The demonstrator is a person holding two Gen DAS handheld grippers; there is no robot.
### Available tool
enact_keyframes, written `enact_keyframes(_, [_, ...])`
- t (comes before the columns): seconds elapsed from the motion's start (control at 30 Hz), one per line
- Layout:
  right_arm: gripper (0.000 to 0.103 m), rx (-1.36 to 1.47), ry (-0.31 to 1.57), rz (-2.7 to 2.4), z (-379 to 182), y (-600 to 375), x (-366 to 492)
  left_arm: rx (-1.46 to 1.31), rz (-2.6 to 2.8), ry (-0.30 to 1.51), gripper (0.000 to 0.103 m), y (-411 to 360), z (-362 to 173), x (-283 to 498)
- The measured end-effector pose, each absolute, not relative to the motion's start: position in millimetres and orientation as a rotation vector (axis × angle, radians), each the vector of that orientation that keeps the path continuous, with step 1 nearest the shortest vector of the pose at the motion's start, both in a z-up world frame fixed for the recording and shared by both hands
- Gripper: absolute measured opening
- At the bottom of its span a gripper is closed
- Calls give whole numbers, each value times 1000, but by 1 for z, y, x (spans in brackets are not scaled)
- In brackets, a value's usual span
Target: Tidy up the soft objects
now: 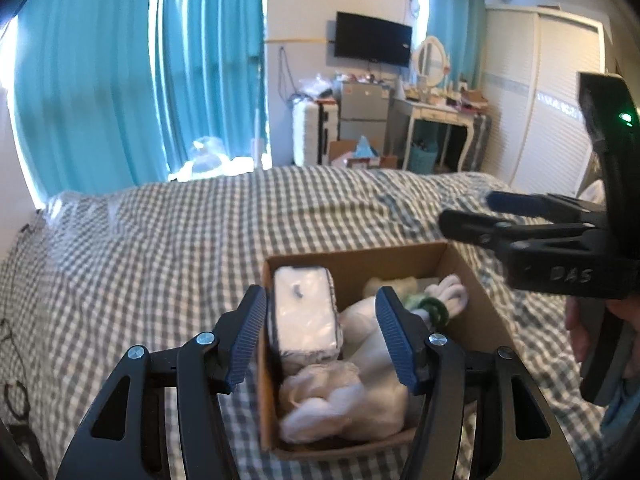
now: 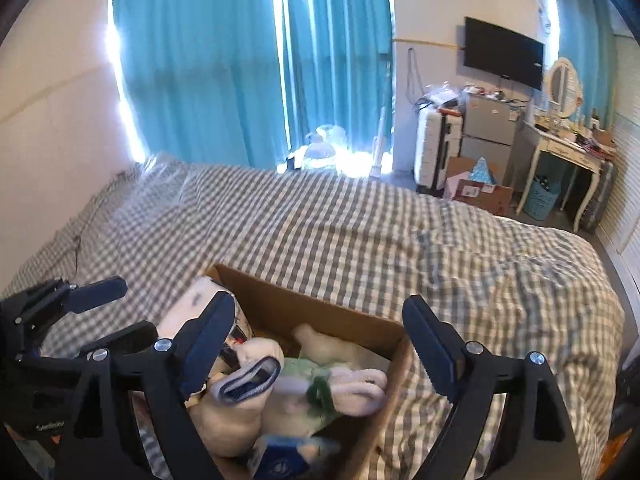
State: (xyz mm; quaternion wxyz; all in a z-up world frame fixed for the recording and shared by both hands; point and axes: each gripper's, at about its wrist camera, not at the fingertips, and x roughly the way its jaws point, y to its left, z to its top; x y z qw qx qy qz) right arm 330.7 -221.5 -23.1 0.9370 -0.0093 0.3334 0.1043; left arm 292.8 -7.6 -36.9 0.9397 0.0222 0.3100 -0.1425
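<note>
A cardboard box (image 1: 472, 280) sits on the checked bed and holds soft things: a wrapped white tissue pack (image 1: 306, 312), a white plush toy (image 1: 344, 404) and a white bunny with a green ring (image 1: 436, 300). My left gripper (image 1: 320, 340) is open and empty just above the box. My right gripper (image 2: 316, 348) is open and empty above the same box (image 2: 304, 304); it also shows in the left wrist view (image 1: 468, 212). In the right wrist view the box holds the bunny (image 2: 360, 390), a rolled blue-and-white sock (image 2: 250, 380) and the tissue pack (image 2: 192, 304).
The grey checked bedspread (image 1: 160, 248) spreads around the box. Beyond the bed are teal curtains (image 1: 100, 80), a white suitcase (image 2: 434, 148), a small fridge (image 1: 364, 112), a dressing table (image 1: 436, 112), a wall TV (image 1: 372, 40) and a wardrobe (image 1: 548, 100).
</note>
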Motion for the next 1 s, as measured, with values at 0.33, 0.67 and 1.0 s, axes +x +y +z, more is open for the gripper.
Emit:
enact_keyframes(0.33, [94,-74,497,116,89,-223,214,1,-281,477,69,3,59,207])
enact_keyframes(0.67, [103,-138,363,7,112,-194,107,39,-188,286,81,13,81,115])
enact_keyframes(1.0, [103,21,355,-16,24,-201,90,64,-134,309,82,13,8,114])
